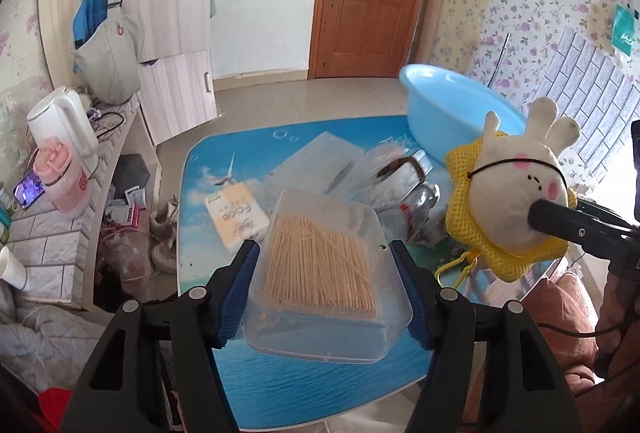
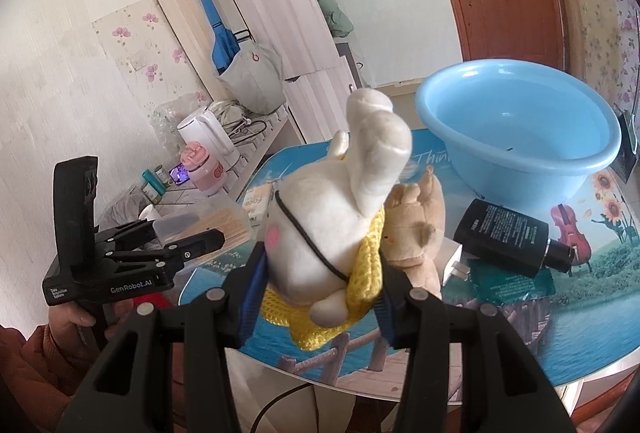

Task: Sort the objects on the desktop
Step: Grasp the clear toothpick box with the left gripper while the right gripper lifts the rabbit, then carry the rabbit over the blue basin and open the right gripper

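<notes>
Meanwhile the left gripper [image 1: 325,283] is closed on a clear plastic box [image 1: 326,289] of toothpicks [image 1: 320,265], its blue pads pressing the box's two long sides. The box is held above the near edge of the table [image 1: 200,169], tilted a little, and the toothpicks lie in a loose heap inside it.

The right gripper [image 2: 320,289] is clamped around a white plush rabbit [image 2: 320,229] with pink cheeks and a thin black cord across its face. A yellow mesh pouch [image 2: 320,329] is caught in the same grip and hangs below the toy. In the left wrist view the rabbit [image 1: 516,189] is lifted over the table's right side, clear of the tabletop.

On the table, a blue basin [image 2: 516,121] stands at the far right corner. A black bottle [image 2: 508,237] lies on its side just in front of the basin, with a white plug [image 2: 456,265] touching its lower end. A tan plush toy [image 2: 416,225] lies beside the bottle, partly hidden by the rabbit. Toward the far left edge lies a pack of tissues [image 1: 236,221], and near the middle sit a clear case [image 1: 316,165] and some glass jars [image 1: 416,201], crowded together.
</notes>
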Demonstrator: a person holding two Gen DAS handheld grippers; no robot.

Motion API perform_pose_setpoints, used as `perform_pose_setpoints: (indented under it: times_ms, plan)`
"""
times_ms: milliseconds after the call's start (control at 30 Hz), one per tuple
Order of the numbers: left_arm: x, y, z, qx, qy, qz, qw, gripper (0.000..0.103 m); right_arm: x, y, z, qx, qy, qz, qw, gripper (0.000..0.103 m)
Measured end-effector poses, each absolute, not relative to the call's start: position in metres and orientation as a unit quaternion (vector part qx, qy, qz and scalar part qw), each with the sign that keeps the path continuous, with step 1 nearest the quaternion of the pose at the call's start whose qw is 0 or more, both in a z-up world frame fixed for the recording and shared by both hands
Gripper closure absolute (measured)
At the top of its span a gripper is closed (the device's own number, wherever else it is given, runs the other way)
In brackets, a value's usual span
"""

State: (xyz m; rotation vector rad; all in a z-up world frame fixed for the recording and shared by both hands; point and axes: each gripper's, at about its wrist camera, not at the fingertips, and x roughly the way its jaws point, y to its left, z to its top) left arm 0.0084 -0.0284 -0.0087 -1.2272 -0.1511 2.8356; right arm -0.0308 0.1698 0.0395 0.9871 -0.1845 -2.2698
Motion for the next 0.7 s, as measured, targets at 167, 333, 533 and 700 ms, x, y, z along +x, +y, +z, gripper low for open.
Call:
perform_pose_setpoints:
  times_ms: [167, 333, 533, 700]
  plan:
    - [-0.005, -0.014, 0.007, -0.384, -0.041, 0.922, 0.042, 0.038, -0.037, 0.185, 0.053, 0.356, -0.075, -0.879, 0.308, 0.057]
    - [-0.021, 0.005, 0.02, -0.374, -0.038, 0.924, 0.07, 0.038, -0.05, 0.209, 0.068, 0.333, -0.079, -0.898, 0.278, 0.057]
    - [-0.039, 0.025, 0.032, -0.366, -0.041, 0.925, 0.096, 0.038, -0.065, 0.236, 0.074, 0.326, -0.094, -0.908, 0.246, 0.057]
    - [-0.059, 0.041, 0.037, -0.364, -0.033, 0.924, 0.111, 0.038, -0.08, 0.247, 0.074, 0.327, -0.091, -0.911, 0.234, 0.057]
